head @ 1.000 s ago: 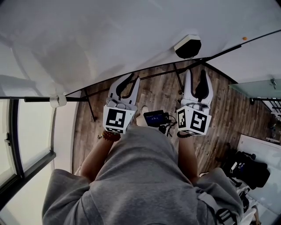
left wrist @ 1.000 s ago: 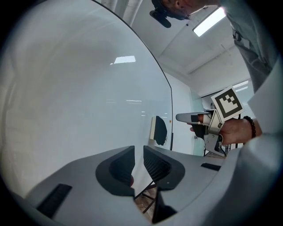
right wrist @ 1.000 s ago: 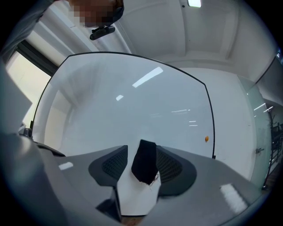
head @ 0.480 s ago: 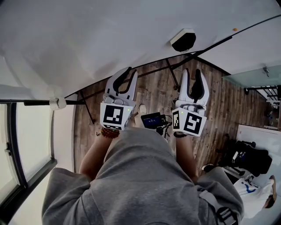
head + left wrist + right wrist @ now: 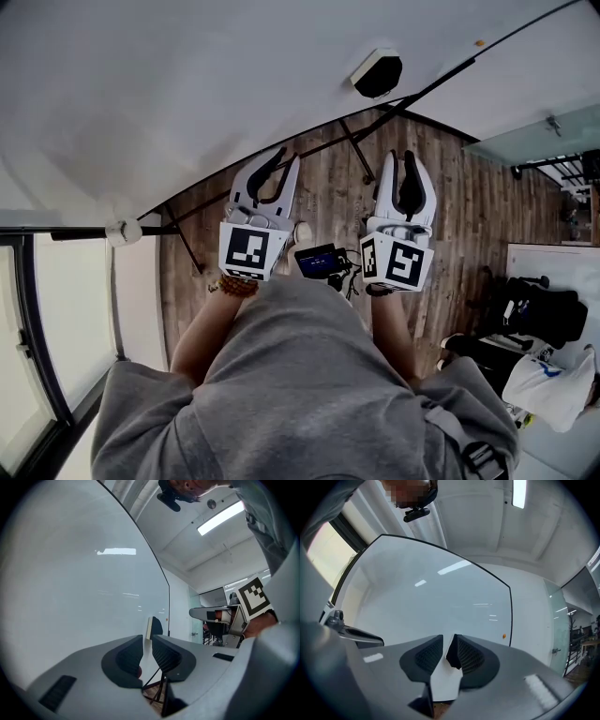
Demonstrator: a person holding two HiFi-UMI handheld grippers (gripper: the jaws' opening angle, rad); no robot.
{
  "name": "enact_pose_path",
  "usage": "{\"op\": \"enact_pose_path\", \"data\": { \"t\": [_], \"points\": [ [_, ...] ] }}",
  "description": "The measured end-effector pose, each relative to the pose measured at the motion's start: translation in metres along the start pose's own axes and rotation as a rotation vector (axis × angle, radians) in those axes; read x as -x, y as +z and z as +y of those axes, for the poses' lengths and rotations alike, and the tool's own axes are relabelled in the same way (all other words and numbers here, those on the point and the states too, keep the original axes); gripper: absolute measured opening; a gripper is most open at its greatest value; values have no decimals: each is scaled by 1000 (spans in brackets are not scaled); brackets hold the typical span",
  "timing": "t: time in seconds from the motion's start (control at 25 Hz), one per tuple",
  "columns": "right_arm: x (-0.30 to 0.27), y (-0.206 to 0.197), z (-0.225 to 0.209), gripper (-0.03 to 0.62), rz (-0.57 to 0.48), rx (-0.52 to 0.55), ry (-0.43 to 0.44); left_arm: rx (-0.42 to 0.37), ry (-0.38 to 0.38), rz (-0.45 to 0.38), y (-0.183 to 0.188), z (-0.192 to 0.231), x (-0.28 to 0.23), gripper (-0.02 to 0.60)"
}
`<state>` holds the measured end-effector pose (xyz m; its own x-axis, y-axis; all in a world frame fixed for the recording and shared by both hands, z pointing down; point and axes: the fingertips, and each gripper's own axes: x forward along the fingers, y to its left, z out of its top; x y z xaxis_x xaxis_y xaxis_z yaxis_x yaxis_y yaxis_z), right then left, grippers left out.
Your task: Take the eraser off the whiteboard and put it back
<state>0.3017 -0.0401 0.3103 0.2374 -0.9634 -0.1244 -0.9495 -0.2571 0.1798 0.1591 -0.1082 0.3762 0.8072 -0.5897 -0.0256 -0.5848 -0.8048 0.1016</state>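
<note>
The eraser (image 5: 377, 73), white-backed with a dark underside, sticks to the whiteboard (image 5: 187, 84) near its lower right edge. My right gripper (image 5: 405, 161) points at the board just below the eraser, a short gap away. Its jaws are closing and nothing is pressed between them. In the right gripper view the dark eraser (image 5: 452, 659) shows through the narrow gap ahead. My left gripper (image 5: 277, 164) is held beside it, further left, with a thin gap between its jaws and nothing in them. The left gripper view has the eraser (image 5: 150, 627) edge-on against the board.
The whiteboard's black stand legs (image 5: 356, 150) rest on a wooden floor. A small orange dot (image 5: 479, 43) sits on the board's right part. A dark device with cables (image 5: 319, 261) lies by the person's feet. Black bags (image 5: 530, 314) stand at the right, a window (image 5: 37, 328) at the left.
Both grippers have edged forward towards the board. The right gripper's jaws have narrowed from wide apart to a thin gap. The eraser sits further left and higher in the head view.
</note>
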Motion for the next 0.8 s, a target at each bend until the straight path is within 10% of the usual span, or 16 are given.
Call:
{"op": "enact_pose_path", "data": {
  "t": [0.8],
  "points": [
    [30, -41, 55, 83, 104, -55, -18, -42, -91, 56, -14, 8, 30, 66]
  ]
}}
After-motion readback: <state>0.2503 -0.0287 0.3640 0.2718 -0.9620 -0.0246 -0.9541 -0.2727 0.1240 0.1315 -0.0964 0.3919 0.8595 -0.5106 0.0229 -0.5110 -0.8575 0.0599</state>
